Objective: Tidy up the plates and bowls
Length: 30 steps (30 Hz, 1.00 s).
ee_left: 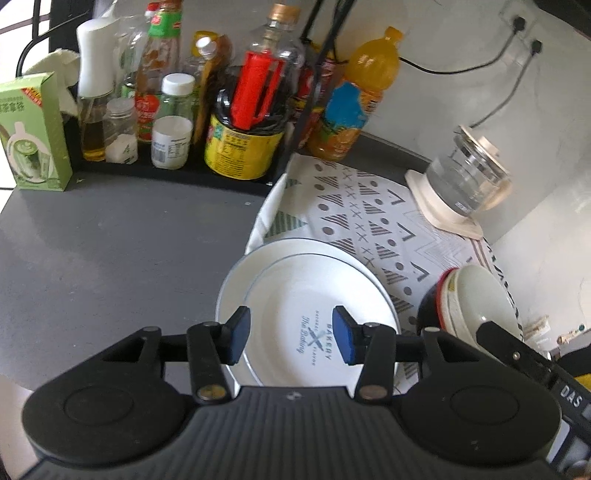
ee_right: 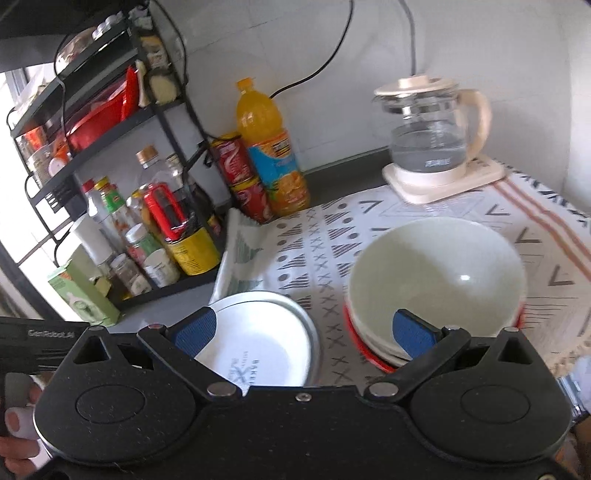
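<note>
Plates: two white plates (ee_left: 295,295) are lying stacked face up, half on the grey counter (ee_left: 110,240) and half on the patterned cloth (ee_left: 369,206); round, so no long axis; the "BAKERY" print on the top one is reading sideways in the left wrist view.
Bowls: a pale bowl (ee_right: 436,273) is sitting mouth up, nested in more bowls, the lowest red-rimmed; the stack is standing on the cloth just beside the plates.
Left gripper: the left gripper (ee_left: 291,339) is hovering above the top plate with its blue pads partly spread and nothing between them.
Right gripper: the right gripper (ee_right: 303,328) is hanging with its jaws spread wide, one pad over the plates, the other over the bowl stack; nothing is being pinched.
Surroundings: a black rack (ee_right: 110,122) crowded with sauce bottles is standing behind the plates; an orange drink bottle (ee_left: 354,96) and red cans (ee_right: 240,173) are standing beside it; a glass kettle (ee_right: 432,140) is sitting at the cloth's far end; a green carton (ee_left: 33,133) is standing on the counter.
View differences: only the right wrist view is showing the rack's upper shelves and the bowl's inside; only the left wrist view is showing the wall sockets (ee_left: 524,33).
Person: fingers (ee_right: 18,421) are showing at the lower left edge of the right wrist view.
</note>
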Each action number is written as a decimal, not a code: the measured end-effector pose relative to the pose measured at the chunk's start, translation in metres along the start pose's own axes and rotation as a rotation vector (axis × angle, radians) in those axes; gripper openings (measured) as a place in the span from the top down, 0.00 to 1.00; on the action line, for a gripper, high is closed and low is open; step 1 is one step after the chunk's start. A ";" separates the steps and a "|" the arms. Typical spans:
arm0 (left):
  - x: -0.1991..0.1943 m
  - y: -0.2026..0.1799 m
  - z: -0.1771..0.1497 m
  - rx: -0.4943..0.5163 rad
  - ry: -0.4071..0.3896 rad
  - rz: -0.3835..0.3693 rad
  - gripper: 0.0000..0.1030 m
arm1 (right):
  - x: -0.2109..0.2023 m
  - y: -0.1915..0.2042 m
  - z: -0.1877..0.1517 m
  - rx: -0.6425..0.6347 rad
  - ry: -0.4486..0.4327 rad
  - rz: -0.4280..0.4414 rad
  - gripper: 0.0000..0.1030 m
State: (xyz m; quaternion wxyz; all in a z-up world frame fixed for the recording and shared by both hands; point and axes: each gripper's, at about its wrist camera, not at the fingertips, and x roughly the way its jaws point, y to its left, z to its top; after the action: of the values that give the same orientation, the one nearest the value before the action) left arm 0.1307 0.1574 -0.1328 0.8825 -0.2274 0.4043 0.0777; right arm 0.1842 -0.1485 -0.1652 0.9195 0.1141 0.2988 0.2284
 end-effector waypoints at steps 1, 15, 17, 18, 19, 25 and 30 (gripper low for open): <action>0.000 -0.003 -0.002 0.010 0.001 -0.009 0.55 | -0.004 -0.003 -0.001 0.002 -0.010 -0.008 0.00; 0.020 -0.072 -0.009 0.108 0.035 -0.121 0.19 | -0.028 -0.062 0.008 0.057 0.000 -0.061 0.00; 0.025 -0.083 -0.007 0.116 0.050 -0.127 0.18 | -0.025 -0.070 0.011 0.062 0.023 -0.094 0.00; 0.028 -0.087 -0.006 0.119 0.057 -0.127 0.18 | -0.025 -0.074 0.012 0.068 0.029 -0.096 0.00; 0.032 -0.093 -0.006 0.125 0.067 -0.127 0.17 | -0.024 -0.078 0.012 0.075 0.033 -0.096 0.00; 0.052 -0.119 -0.003 0.141 0.101 -0.141 0.14 | -0.012 -0.104 0.017 0.101 0.063 -0.130 0.00; 0.073 -0.137 0.000 0.131 0.128 -0.149 0.14 | 0.004 -0.128 0.025 0.141 0.113 -0.144 0.00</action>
State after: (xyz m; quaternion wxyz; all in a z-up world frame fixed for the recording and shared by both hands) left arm 0.2232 0.0331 -0.1408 0.8711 -0.2033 0.4462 -0.0293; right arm 0.2468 -0.2603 -0.1917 0.9049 0.1438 0.3729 0.1464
